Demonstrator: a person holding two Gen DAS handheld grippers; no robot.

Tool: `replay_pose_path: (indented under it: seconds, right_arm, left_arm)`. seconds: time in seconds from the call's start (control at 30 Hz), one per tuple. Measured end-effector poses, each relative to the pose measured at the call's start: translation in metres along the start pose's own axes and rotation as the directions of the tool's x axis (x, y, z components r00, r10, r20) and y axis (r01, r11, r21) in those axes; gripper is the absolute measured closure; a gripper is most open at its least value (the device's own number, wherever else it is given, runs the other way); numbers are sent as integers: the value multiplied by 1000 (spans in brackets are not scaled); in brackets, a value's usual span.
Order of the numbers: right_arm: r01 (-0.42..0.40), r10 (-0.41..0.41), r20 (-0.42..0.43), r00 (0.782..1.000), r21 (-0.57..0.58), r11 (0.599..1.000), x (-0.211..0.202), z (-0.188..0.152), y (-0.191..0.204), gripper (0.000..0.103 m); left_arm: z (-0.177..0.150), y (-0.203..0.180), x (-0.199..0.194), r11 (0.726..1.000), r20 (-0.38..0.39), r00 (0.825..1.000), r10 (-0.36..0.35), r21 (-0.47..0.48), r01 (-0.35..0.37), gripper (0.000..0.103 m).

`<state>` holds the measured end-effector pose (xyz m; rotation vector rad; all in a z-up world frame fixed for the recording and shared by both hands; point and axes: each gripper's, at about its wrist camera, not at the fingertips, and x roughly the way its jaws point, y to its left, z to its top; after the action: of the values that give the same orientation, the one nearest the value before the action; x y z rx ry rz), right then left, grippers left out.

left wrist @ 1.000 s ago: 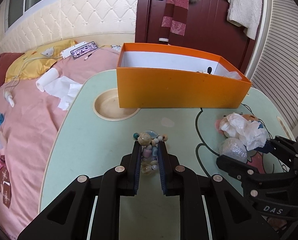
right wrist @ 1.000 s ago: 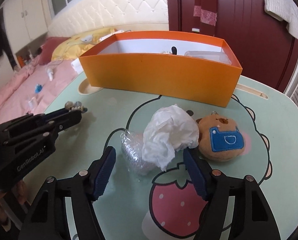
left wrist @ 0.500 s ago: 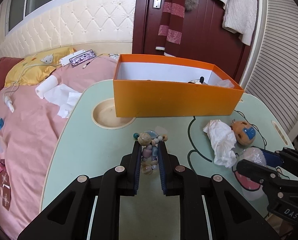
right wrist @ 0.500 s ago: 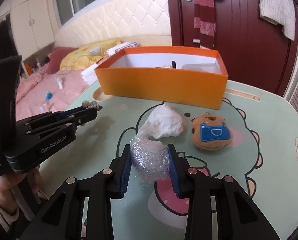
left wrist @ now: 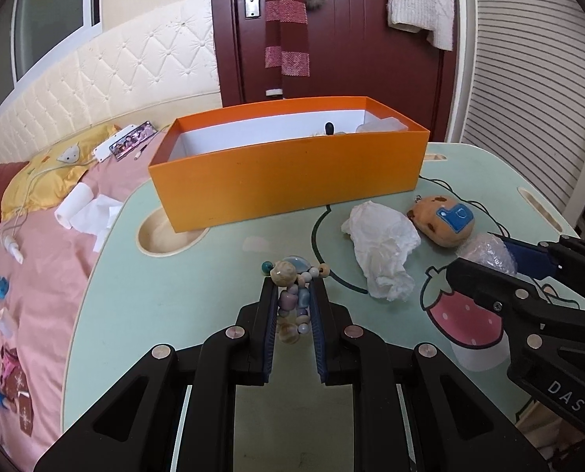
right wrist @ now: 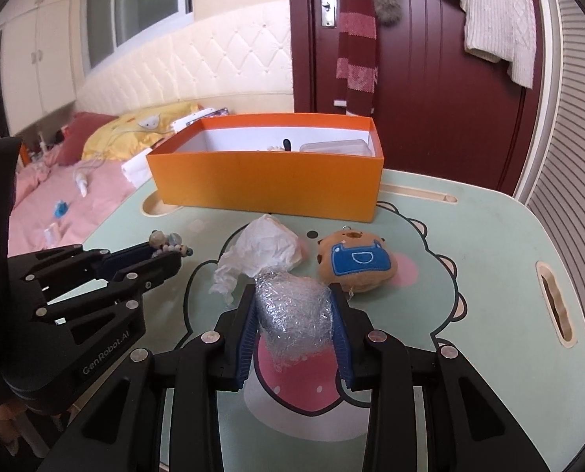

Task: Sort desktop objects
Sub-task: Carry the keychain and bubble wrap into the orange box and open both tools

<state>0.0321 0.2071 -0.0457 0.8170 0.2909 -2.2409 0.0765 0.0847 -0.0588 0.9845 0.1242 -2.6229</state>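
Observation:
My left gripper (left wrist: pixel 291 281) is shut on a string of pastel beads (left wrist: pixel 292 299) and holds it above the green table (left wrist: pixel 174 291). My right gripper (right wrist: pixel 292 295) is shut on a wad of clear bubble wrap (right wrist: pixel 292 314), lifted off the table. A crumpled white tissue (right wrist: pixel 265 251) and a brown plush bear (right wrist: pixel 355 265) lie on the table behind it. The open orange box (left wrist: pixel 288 173) stands at the table's far side with several items inside. The left gripper shows in the right wrist view (right wrist: pixel 170 253), the right gripper in the left wrist view (left wrist: pixel 489 253).
A round cup recess (left wrist: pixel 166 234) sits by the box's left corner. A slot (right wrist: pixel 554 303) runs along the table's right edge. A pink bed (left wrist: pixel 25 255) with tissue roll and small items lies left. A dark red door (right wrist: pixel 422 78) stands behind.
My right gripper closed on the bubble wrap and lifted it back from the tissue. Both grippers have risen and pulled back; the left still holds the beads.

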Motion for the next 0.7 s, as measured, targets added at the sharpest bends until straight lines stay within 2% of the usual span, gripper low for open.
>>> replay_pose_path:
  seconds: [0.7]
  right_arm:
    - [-18, 18, -42, 999, 18, 1000, 8, -4, -3, 69]
  left_arm:
    - [-2, 6, 3, 1000, -23, 1000, -7, -25, 7, 85]
